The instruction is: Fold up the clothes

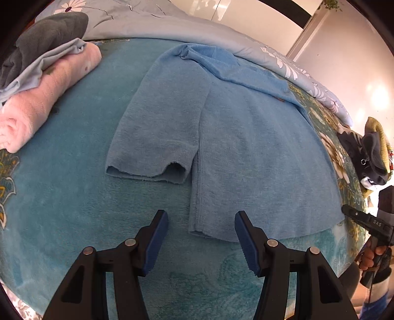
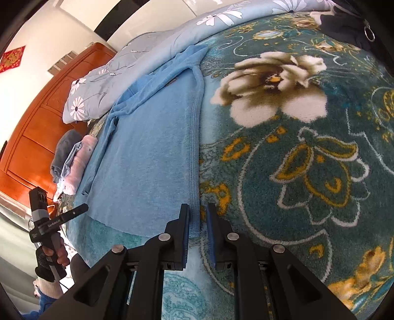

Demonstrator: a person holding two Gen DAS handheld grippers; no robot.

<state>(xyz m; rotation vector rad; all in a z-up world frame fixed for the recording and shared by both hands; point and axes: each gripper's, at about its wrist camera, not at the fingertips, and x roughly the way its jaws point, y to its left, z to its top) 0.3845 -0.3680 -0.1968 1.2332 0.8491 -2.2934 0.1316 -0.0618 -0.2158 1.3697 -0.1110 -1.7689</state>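
Note:
A light blue short-sleeved top (image 1: 246,147) lies flat on the teal flowered blanket (image 1: 61,197), one sleeve (image 1: 152,128) spread to the left. My left gripper (image 1: 200,216) hovers open over the top's near left hem corner, touching nothing. In the right wrist view the top (image 2: 152,147) lies to the left, and its right side seam runs down between the blue pads of my right gripper (image 2: 198,209). Those jaws stand a narrow gap apart and the pads do not press the cloth. Each gripper shows in the other's view, the right gripper (image 1: 364,219) and the left gripper (image 2: 61,219), each held by a hand.
A stack of folded clothes (image 1: 49,73), grey on pale blue on pink, sits at the far left. A flowered grey-blue quilt (image 1: 172,22) lies along the back. A dark heap of clothes (image 1: 369,152) is at the right edge. A wooden headboard (image 2: 49,110) stands behind the bed.

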